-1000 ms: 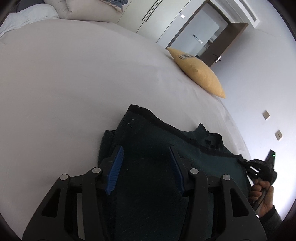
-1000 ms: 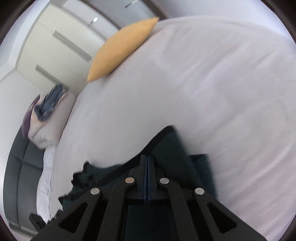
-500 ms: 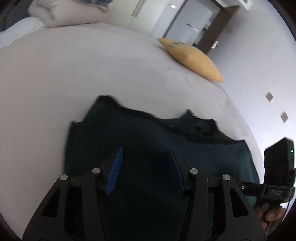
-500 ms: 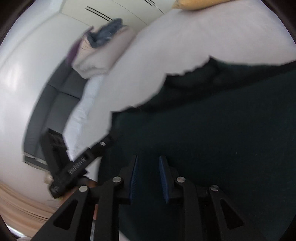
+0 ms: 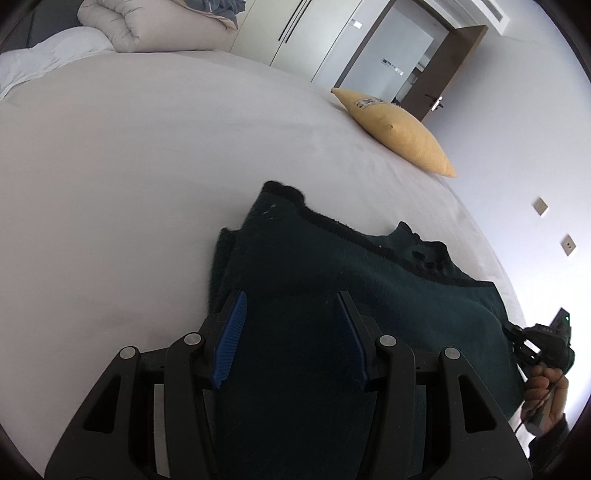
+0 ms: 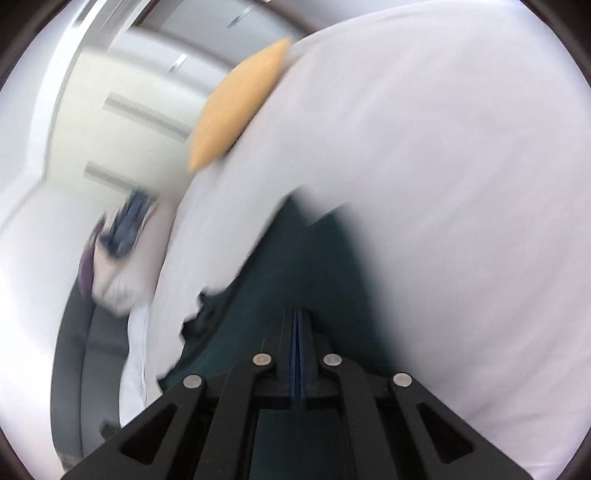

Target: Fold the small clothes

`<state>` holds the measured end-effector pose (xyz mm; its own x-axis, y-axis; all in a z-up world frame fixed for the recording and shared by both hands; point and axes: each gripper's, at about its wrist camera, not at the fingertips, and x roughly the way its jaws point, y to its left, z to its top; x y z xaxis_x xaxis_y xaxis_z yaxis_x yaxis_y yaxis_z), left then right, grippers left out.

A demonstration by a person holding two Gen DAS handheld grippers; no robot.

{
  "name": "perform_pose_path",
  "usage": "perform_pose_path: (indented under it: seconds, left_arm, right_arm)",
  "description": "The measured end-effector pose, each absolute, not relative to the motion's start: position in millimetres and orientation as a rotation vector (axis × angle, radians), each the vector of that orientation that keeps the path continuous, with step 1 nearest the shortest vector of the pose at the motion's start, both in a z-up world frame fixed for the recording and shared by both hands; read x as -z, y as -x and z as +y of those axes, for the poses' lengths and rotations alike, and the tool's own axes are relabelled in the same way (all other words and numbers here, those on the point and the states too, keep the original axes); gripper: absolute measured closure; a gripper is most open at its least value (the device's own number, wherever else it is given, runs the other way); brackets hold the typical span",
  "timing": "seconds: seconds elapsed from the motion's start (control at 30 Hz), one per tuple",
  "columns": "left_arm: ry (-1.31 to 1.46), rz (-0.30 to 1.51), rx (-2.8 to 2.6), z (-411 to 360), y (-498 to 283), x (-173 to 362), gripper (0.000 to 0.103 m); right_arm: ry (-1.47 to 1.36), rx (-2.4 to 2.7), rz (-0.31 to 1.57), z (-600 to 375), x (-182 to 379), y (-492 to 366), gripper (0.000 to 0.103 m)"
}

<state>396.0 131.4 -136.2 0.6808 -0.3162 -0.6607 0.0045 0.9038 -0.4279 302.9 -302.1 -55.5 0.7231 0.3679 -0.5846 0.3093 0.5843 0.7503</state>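
Room: bedroom; pale sheet (image 5: pixel 155 177) covers a bed, wardrobe doors and an open doorway behind it.
Background items: yellow cushion (image 5: pixel 402 134) at 1 o'clock near the far edge of the bed; rolled duvet (image 5: pixel 155 26) at 11 o'clock in the left wrist view.
Garment: dark green top (image 5: pixel 332 295), lying on the sheet at the near edge of the bed, partly doubled over at its left side.
Long axis: runs roughly from 10 o'clock to 4 o'clock in the left wrist view, dark trim along the far edge.
Left gripper (image 5: pixel 291 332): jaws apart, blue pads on either side of the cloth's left part, hovering above it; contact with the cloth cannot be told.
Right gripper (image 6: pixel 298 354): jaws together. Cloth lies directly under and ahead of them; whether a layer is pinched between the pads cannot be told, as the view is blurred.
Right hand (image 5: pixel 546 391): seen at 4 o'clock in the left wrist view, at the garment's right end.
Key relation: garment extends from the left jaws toward 3 o'clock. The left gripper is nearer the doubled left end, the right gripper nearer the right end.
Next move, as judged: left jaws close on the left edge, so both ends can be carried across the long axis.
Risk: thick pile may bunch and give an uneven fold.
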Motion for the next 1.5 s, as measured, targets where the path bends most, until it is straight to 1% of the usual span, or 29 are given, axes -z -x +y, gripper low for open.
perform_pose_path:
  seconds: [0.07,0.1,0.13,0.23,0.3,0.4,0.47,0.5,0.53,0.6,0.63,0.83,1.0,1.1,1.17,1.2,1.23,1.27,1.3,1.37,1.43,1.5]
  left_arm:
    - [0.425,0.801,0.179,135,-385,134,0.054]
    - [0.423,0.795,0.169,135,-376,130,0.054]
    - [0.416,0.789,0.155,134,-368,126,0.054]
    - [0.477,0.775,0.188,126,-344,118,0.054]
    - [0.485,0.791,0.209,118,-334,120,0.054]
    - [0.469,0.823,0.202,114,-325,131,0.054]
    - [0.492,0.834,0.208,122,-319,137,0.054]
    - [0.5,0.833,0.211,126,-315,137,0.054]
    - [0.492,0.838,0.213,129,-311,136,0.054]
    - [0.467,0.84,0.214,133,-304,134,0.054]
    - [0.466,0.842,0.211,136,-303,135,0.054]
    - [0.563,0.865,0.157,174,-281,150,0.054]
    - [0.568,0.86,0.131,192,-261,146,0.054]
    - [0.598,0.85,0.096,205,-252,142,0.054]
    - [0.647,0.847,0.094,214,-245,139,0.054]
    - [0.682,0.852,0.107,218,-243,139,0.053]
    - [0.705,0.854,0.117,221,-242,137,0.046]
    - [0.741,0.858,0.137,223,-243,136,0.038]
    - [0.788,0.862,0.168,224,-245,135,0.035]
    - [0.888,0.877,0.245,225,-253,135,0.025]
    - [0.943,0.928,0.293,222,-266,138,0.024]
    - [0.964,1.027,0.32,216,-281,145,0.024]
  right_arm:
    - [-0.998,-0.035,0.773,-310,48,-282,0.09]
    - [-0.982,-0.058,0.771,-304,42,-274,0.08]
    - [-0.967,-0.089,0.772,-293,37,-271,0.076]
    - [-0.913,-0.294,0.809,-224,25,-269,0.071]
    - [-0.869,-0.416,0.856,-175,25,-270,0.07]
    - [-0.792,-0.552,0.964,-102,42,-273,0.069]
    - [-0.776,-0.558,1.027,-90,57,-272,0.069]
    - [-0.753,-0.545,1.037,-86,62,-272,0.071]
    - [-0.735,-0.53,1.019,-86,65,-270,0.077]
    - [-0.782,-0.5,1.003,-104,69,-267,0.083]
    - [-0.802,-0.475,0.992,-108,71,-266,0.084]
    - [-0.879,-0.28,0.883,-201,67,-235,0.084]
    - [-0.96,-0.144,0.803,-265,65,-202,0.084]
    - [-0.984,-0.057,0.755,-286,57,-178,0.08]
    - [-0.977,-0.033,0.741,-291,50,-166,0.073]
    - [-0.982,-0.032,0.736,-288,46,-160,0.067]
    - [-0.991,-0.046,0.732,-286,44,-157,0.06]
    - [-1.002,-0.065,0.728,-282,43,-155,0.058]
    - [-1.012,-0.093,0.724,-275,40,-155,0.057]
    - [-1.025,-0.168,0.732,-259,35,-156,0.057]
    - [-1.015,-0.241,0.749,-239,28,-163,0.057]
    - [-0.989,-0.303,0.765,-223,20,-168,0.056]
